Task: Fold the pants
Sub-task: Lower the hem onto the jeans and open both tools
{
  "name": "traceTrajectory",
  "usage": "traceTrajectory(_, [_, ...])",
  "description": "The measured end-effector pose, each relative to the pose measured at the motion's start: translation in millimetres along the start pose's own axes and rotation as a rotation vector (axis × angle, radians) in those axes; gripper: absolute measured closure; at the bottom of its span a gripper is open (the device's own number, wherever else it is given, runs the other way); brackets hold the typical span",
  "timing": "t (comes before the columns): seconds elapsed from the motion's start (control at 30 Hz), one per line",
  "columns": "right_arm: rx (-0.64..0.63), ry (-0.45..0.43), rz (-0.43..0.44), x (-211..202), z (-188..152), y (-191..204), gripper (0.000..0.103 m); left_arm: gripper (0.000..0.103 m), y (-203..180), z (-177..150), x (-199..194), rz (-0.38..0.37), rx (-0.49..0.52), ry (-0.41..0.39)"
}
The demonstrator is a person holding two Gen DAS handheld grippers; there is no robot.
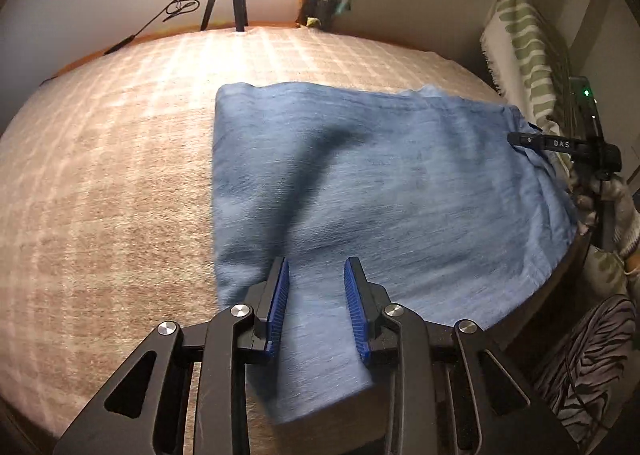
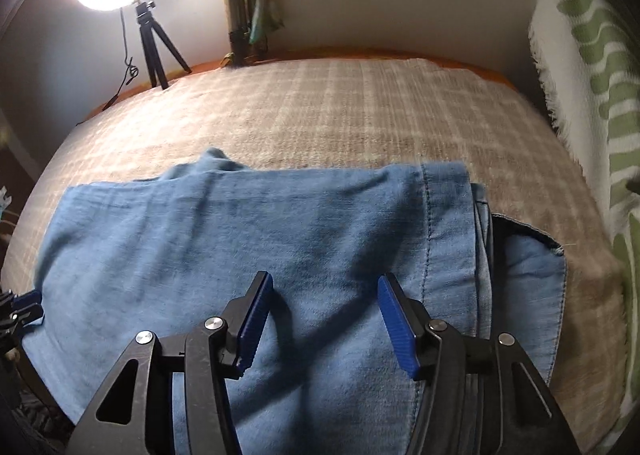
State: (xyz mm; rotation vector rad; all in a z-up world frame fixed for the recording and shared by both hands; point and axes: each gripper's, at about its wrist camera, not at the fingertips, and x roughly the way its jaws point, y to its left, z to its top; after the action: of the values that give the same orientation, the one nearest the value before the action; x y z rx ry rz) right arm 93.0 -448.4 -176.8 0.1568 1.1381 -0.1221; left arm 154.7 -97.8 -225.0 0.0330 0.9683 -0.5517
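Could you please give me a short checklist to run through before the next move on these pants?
1. Left claw open, nothing pinched: ok.
2. Right claw open, above the cloth: ok.
3. Pants already folded over, top layer covering the lower one: ok, though the lower layer sticks out on the right.
4. Top layer smooth: not ok, wrinkles bunch at the far left corner.
5. Bed cover beside the pants for another fold: ok.
6. Claws touching the fabric: cannot tell.
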Motion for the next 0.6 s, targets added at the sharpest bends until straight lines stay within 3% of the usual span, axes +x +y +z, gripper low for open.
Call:
traceTrajectory(0.2, [-0.023,0.007,-0.038,0.8,1.8,6.3,0.042,0.071,9.8,-18.5,-21.7,0.007,-0.004,-0.042])
traceTrajectory(0.3, [-0.002,0.005,-0.038,-6.2,5.0,12.4,0.041,0.059,13.1,-32.2,-28.6,0.033,0.013,-0.055])
traceTrajectory(0.43, [0.007,-0.033,0.017,-25.3,16.1,34.5,0.04,0.055,22.6,-40.9,-39.1,0.024,-0.039,-0.07])
traceTrajectory(0.6, [-0.064,-0.03,0.145,-43.5,30.1,94.9,0.029,0.052,32.5,-39.3,-41.3,-0.022,-0.104,-0.065])
